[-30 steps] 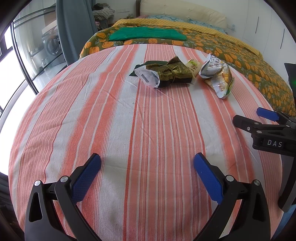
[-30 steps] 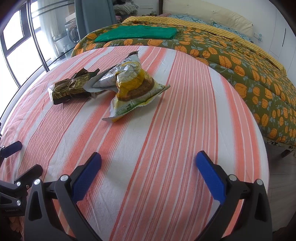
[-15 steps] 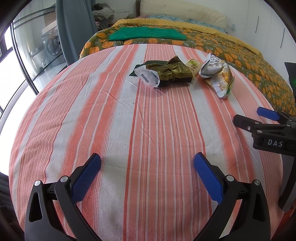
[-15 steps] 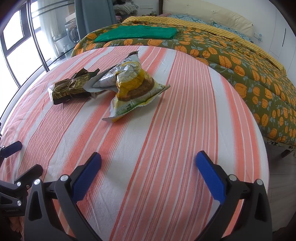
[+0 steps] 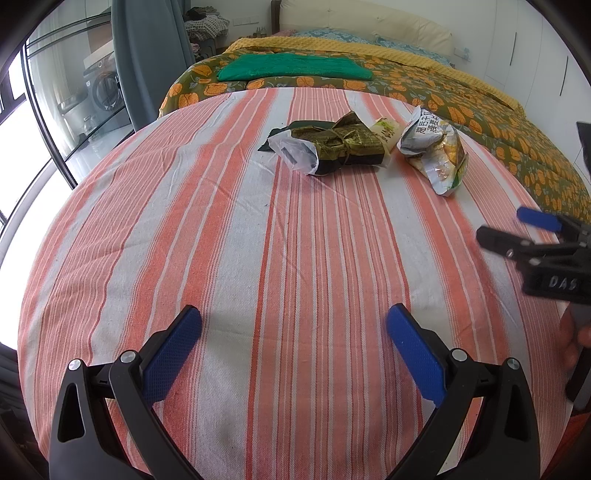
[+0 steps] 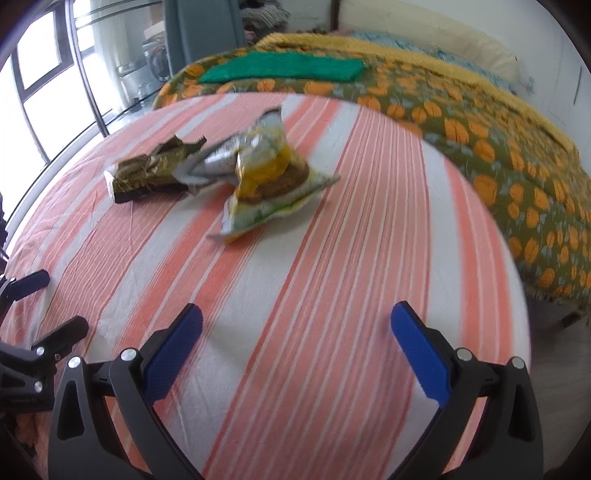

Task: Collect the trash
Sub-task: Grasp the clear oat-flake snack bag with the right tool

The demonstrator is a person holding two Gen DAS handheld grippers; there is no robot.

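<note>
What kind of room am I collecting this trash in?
Most likely a bedroom: a bed with an orange-flowered cover and pillows stands beyond the striped table, with closet doors alongside. A washing machine shows behind the glass.

Both wrist views face bedward; both share the wrappers [image 5: 332,147].

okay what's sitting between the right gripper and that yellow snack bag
Nothing: only bare striped cloth lies between the open right gripper and the snack bag, per the right wrist view.

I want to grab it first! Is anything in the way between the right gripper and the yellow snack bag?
Nothing visible: only bare striped cloth lies between the open right gripper and the snack bag.
</note>
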